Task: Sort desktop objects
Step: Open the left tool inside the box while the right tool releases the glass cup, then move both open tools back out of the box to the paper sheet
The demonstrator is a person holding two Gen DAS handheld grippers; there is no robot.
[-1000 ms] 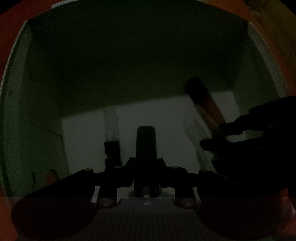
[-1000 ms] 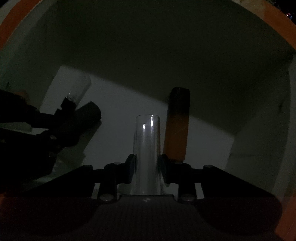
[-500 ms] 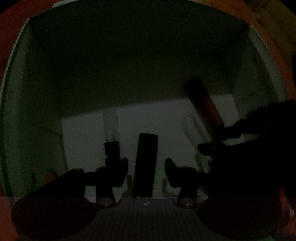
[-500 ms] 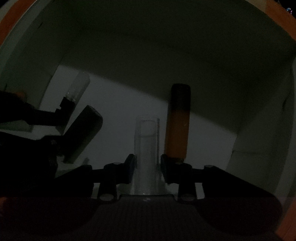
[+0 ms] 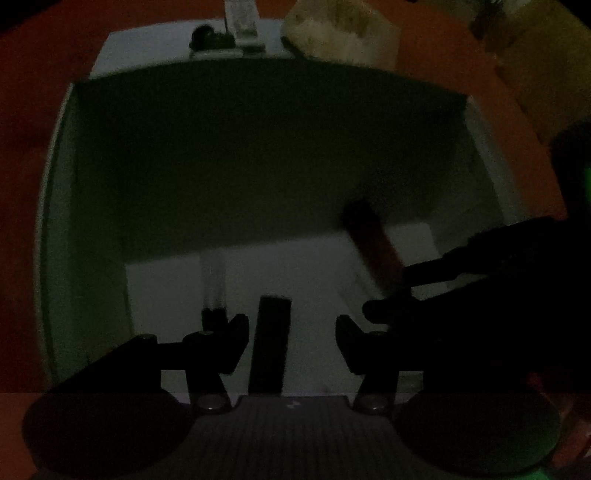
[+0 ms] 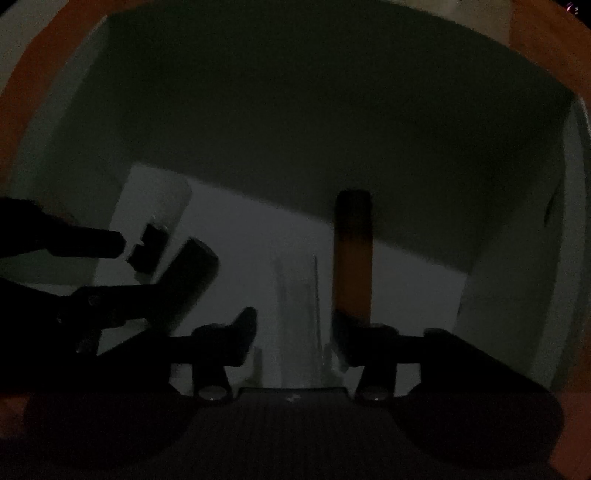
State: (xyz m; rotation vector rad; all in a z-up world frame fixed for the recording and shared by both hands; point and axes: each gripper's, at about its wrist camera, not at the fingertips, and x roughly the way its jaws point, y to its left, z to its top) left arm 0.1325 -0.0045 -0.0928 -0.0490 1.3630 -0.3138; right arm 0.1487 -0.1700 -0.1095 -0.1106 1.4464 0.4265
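Observation:
Both grippers point down into a dim white box (image 5: 92, 221). My left gripper (image 5: 291, 332) is opening; a black stick (image 5: 271, 343) stands between its jaws with a gap on each side. My right gripper (image 6: 293, 332) is opening too, and a clear tube (image 6: 299, 306) stands loose between its jaws. An orange marker with a dark cap (image 6: 351, 254) leans just right of the tube; the left wrist view shows this marker (image 5: 373, 240) as well. A clear-capped item with a black base (image 5: 213, 284) stands left of the black stick (image 6: 188, 280).
The box's white walls (image 6: 517, 258) close in on all sides, on an orange surface (image 5: 37, 110). Beyond its far rim lie a beige lump (image 5: 340, 33), a small pale piece (image 5: 242, 22) and a dark object (image 5: 207, 35). Each gripper shows in the other's view, close alongside.
Both sets of jaws have spread apart, letting go of the black stick and the clear tube. Both grippers have risen, so more of the box rim shows.

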